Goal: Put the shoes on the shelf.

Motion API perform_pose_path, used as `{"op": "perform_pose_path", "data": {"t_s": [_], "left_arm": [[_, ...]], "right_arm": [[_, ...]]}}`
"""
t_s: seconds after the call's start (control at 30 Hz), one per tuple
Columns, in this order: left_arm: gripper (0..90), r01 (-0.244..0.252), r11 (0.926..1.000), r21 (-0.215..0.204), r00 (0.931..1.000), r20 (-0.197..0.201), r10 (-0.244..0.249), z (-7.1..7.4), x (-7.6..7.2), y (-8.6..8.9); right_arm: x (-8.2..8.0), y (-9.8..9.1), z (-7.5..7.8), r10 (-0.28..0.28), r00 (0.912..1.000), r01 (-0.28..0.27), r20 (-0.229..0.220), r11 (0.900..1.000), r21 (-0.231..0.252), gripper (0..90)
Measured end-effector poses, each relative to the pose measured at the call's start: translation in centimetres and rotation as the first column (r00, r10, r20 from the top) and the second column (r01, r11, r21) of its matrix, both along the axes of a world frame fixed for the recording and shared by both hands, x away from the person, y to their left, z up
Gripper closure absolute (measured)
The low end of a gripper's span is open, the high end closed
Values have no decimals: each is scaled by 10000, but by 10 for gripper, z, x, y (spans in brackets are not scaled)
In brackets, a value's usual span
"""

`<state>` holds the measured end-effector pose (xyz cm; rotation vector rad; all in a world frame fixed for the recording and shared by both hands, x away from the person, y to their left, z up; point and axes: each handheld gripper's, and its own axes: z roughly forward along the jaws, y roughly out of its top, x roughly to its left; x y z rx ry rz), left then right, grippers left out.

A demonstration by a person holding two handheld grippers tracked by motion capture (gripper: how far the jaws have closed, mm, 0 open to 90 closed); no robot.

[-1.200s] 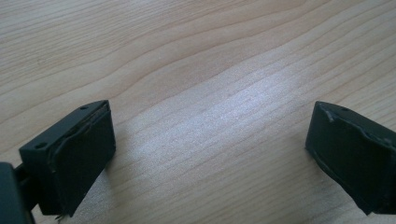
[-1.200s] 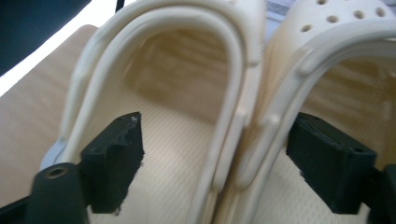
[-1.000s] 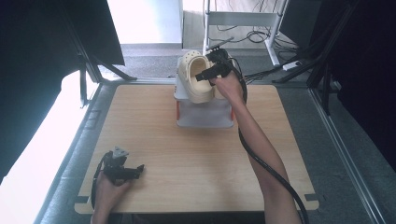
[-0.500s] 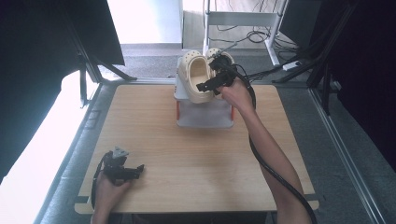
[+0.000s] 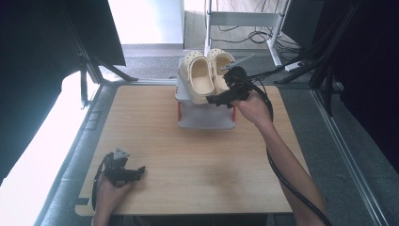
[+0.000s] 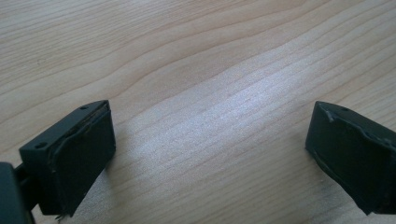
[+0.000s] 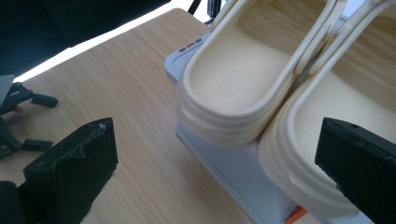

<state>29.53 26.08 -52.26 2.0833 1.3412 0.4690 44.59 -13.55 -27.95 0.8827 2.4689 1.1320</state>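
High view sets two cream clogs (image 5: 207, 75) side by side on a grey rack (image 5: 205, 115) at the far edge of the wooden table (image 5: 197, 160), the right gripper (image 5: 217, 100) just at their heels. Right gripper view adds the ribbed heel rims and textured footbeds, its jaws having just opened wide around nothing. Left gripper (image 5: 137, 172) rests near the front edge, jaws apart.
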Motion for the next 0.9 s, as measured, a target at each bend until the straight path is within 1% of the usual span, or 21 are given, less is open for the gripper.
{"op": "perform_pose_path", "data": {"t_s": [0.07,0.1,0.13,0.33,0.47,0.5,0.57,0.67,0.8,0.9], "left_arm": [[13,-14,10000,-10,10000,10,14,0,0,0],[13,-12,10000,-9,10000,11,12,0,0,0],[13,-23,10000,-22,10000,9,23,0,0,0],[13,-14,10000,-12,10000,12,14,0,0,0],[13,-16,10000,-11,10000,12,16,0,0,0],[13,-15,10000,-12,10000,11,15,0,0,0],[13,-20,10000,-18,10000,8,20,0,0,0],[13,-14,10000,-14,10000,9,14,0,0,0],[13,-14,10000,-14,10000,8,14,0,0,0],[14,-16,10000,-14,10000,8,16,0,0,0]], "right_arm": [[-2,-2,-1,18,10000,-18,-1,10000,-15,0],[-8,-8,-2,49,10000,-49,14,10000,-56,0],[-8,-8,-2,49,10000,-49,14,10000,-56,0],[-24,-31,-10,271,9996,-268,94,9992,-290,0],[-30,-47,-17,225,9997,-225,16,9992,-329,0],[-33,-55,-22,155,9999,-156,-60,9994,-295,0],[-34,-57,-24,123,9999,-125,-93,9996,-255,0],[-38,-68,-32,78,9999,-80,-135,9999,-129,0],[-45,-77,-41,90,10000,-90,-20,9999,-67,0],[-49,-82,-49,-87,10000,87,-30,9997,208,0]]}}
